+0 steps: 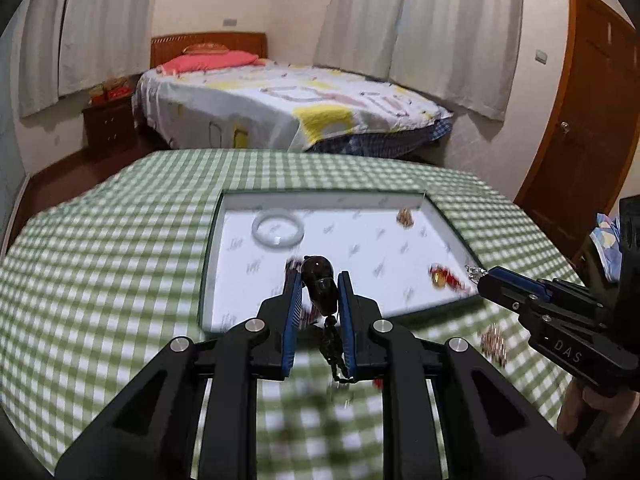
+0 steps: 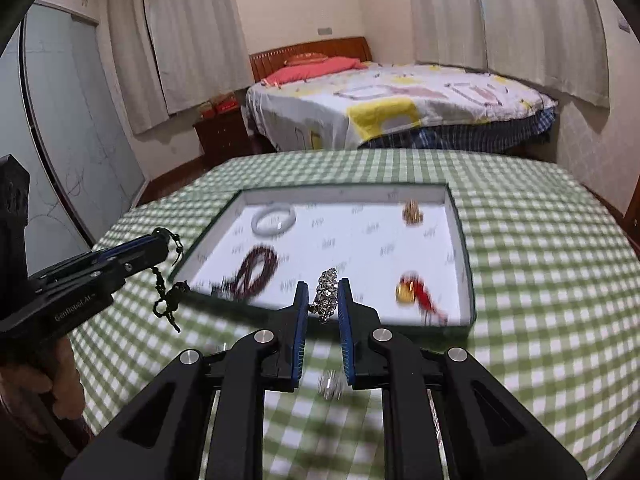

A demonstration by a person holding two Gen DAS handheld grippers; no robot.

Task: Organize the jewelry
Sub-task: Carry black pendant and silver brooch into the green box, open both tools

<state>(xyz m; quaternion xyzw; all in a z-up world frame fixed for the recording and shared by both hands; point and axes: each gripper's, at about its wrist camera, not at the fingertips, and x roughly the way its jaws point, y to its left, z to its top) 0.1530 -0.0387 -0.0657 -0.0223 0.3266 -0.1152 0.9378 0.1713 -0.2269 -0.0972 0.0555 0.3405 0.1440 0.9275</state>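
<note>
Your left gripper [image 1: 319, 286] is clamped on the dark pendant [image 1: 320, 284], cord dangling limp; right gripper [image 2: 323, 295] pinches what looks like a rhinestone piece [image 2: 326, 294], probably delicate, so hold mid-body.

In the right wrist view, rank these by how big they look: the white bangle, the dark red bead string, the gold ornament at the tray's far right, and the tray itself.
1. tray
2. dark red bead string, though blur may stretch it
3. white bangle, close to the beads and lying farther from the camera, so that order is unsure
4. gold ornament, clearly smallest
</note>
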